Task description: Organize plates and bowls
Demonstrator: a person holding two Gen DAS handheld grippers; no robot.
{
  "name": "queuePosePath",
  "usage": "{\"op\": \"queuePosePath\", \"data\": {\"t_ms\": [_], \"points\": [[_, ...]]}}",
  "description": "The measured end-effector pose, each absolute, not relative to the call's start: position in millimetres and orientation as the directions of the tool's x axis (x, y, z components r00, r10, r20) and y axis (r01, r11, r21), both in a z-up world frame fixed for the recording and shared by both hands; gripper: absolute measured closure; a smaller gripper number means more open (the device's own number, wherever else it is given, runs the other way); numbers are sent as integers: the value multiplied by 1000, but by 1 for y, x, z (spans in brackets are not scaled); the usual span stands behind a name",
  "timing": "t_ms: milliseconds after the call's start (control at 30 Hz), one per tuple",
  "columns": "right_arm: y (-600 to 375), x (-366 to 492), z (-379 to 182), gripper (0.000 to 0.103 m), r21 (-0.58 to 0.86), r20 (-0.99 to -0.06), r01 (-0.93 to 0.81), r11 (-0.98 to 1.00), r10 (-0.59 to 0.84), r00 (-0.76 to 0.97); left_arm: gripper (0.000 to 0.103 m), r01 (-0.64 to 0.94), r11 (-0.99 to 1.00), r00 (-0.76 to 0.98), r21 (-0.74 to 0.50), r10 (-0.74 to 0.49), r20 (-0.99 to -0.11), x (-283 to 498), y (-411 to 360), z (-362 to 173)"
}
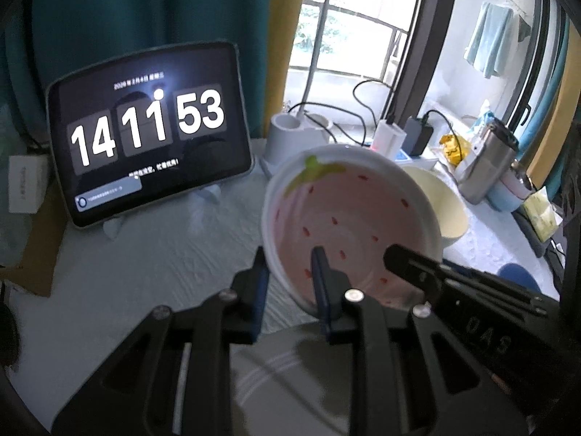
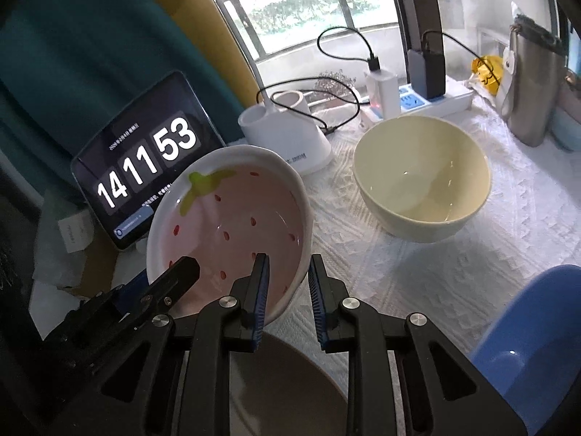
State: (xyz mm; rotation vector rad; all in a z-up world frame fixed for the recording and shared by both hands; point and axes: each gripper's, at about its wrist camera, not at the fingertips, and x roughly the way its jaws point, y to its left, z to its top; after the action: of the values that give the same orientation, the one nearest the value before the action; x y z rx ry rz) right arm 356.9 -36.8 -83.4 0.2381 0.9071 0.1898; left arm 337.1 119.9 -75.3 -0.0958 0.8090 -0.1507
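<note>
Strawberry bowl (image 1: 348, 218): a glazed ceramic dish, pink inside with red seed flecks and a green leaf at its far rim, white outside; it is lifted and tilted above the surface (image 2: 417, 272), its open face turned toward the cameras.
Left claw (image 1: 290, 283): straddles the bowl's near-left rim, one blue pad outside the wall and one inside; it appears clamped on the rim.
Right claw (image 2: 288, 290): straddles the near-right rim the same way, its left pad inside the bowl; whether the right pad touches the wall I cannot tell.
Cream bowl (image 2: 423, 178): deeper, plain and glossy, standing upright on the surface, far right of the strawberry bowl and apart from it.
Plates: a grey plate (image 1: 290, 374) lies directly under the claws; a blue dish (image 2: 533, 345) sits at the near right.
Handling: stiff, smooth and breakable, so likely slippery under a pinch; the rim is the sensible hold, with a pad on each side of the wall.
Risk: tilted as it is, a loose pinch could let it slide onto the plate below.
Background: a tablet clock (image 1: 149, 134) stands at the far left.
</note>
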Motion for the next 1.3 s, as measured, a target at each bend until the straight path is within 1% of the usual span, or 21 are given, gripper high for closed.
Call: {"op": "queuePosePath", "data": {"t_ms": [533, 967, 1300], "points": [[-51, 319, -50, 80, 292, -718, -78, 953, 272, 640, 80, 115, 982, 717, -153, -189, -671, 297, 104, -43], [-81, 289, -36, 80, 304, -702, -51, 951, 260, 663, 80, 157, 975, 721, -156, -221, -656, 269, 75, -32], [-108, 268, -36, 80, 309, -703, -17, 951, 240, 670, 80, 192, 969, 708, -155, -246, -662, 253, 46, -35]]}}
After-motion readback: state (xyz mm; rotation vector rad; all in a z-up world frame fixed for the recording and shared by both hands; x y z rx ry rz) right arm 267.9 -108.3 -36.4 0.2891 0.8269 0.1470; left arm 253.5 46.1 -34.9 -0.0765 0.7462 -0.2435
